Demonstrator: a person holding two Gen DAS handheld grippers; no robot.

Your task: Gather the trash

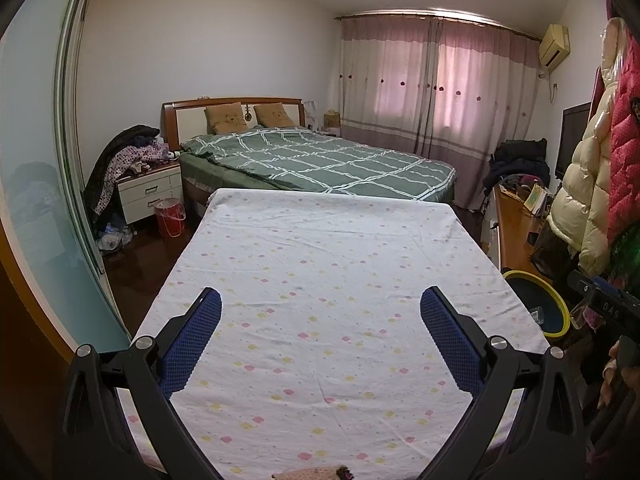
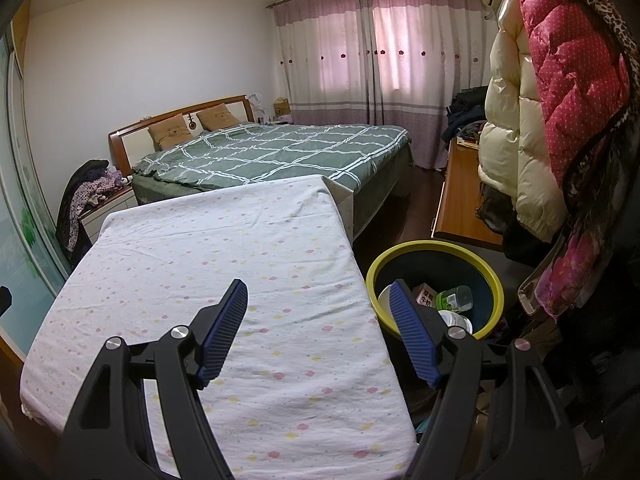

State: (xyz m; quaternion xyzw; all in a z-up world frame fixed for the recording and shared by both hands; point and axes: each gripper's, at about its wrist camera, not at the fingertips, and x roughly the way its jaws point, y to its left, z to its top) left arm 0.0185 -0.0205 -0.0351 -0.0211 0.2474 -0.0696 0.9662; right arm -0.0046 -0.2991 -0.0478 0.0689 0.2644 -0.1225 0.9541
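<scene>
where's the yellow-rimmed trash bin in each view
Left wrist view: the round yellow-rimmed dark trash bin sits at the right edge, past the table's right side, contents mostly hidden.
Right wrist view: the bin is right of centre, beside the table's right edge, with cartons and bottles inside, partly behind the right tong finger.
Shared landmark: the white flower-print tablecloth beside it.

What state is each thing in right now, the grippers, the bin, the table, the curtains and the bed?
Left gripper: open, nothing between its fingers.
Right gripper: open, nothing between its fingers.
Bin: uncovered, with bottles and a carton inside.
Table: covered with a flowered cloth, no trash showing on it.
Curtains: drawn shut, daylight glowing through.
Bed: made, two pillows at the headboard.
</scene>
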